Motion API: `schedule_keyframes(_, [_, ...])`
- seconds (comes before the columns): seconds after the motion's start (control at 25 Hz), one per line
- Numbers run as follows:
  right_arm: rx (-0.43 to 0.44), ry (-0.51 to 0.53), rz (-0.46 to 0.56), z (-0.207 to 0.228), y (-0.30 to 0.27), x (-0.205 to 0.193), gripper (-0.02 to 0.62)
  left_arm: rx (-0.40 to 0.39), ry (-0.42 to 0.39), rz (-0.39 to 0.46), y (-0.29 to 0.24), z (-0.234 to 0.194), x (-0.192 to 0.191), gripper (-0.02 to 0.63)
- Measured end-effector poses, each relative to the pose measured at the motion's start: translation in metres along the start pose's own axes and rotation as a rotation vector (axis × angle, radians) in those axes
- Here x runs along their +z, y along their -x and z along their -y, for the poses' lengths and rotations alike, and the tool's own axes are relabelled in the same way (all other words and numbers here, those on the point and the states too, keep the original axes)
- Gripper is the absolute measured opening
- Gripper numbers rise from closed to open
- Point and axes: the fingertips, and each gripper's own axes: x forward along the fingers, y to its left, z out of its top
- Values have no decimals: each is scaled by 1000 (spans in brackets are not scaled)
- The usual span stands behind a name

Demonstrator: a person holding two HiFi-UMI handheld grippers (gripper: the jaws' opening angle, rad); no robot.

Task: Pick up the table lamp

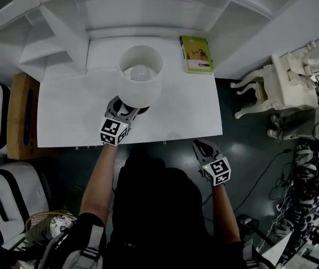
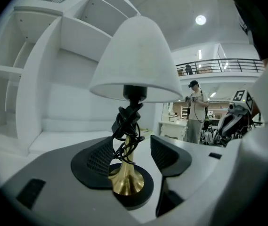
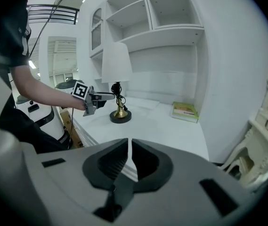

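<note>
Seen from the head view, the white shade of the table lamp (image 1: 140, 74) covers its stem and nearly all of its base, and hides the fingertips of the left gripper (image 1: 126, 112). Print on the green book (image 1: 196, 54), far right on the desk (image 1: 176, 111), is too small to read. In the left gripper view, the left jaw covers part of the lamp's black base (image 2: 136, 200).

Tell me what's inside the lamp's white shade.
Through the open top of the shade, a round white bulb shows. From the side, the shade covers the bulb; only a black socket shows beneath its rim.
</note>
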Motion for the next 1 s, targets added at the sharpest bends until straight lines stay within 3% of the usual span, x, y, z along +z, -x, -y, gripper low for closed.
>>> schedule_keyframes(0.4, [-33, -17, -50, -4, -1, -8, 17, -8, -21, 7, -19, -10, -5, 284])
schedule_keyframes(0.56, [-34, -25, -67, -10, -5, -10, 17, -37, -54, -5, -34, -6, -6, 293])
schedule_keyframes(1.0, [-73, -68, -101, -12, -6, -20, 17, -142, -25, -7, -66, 2, -13, 296])
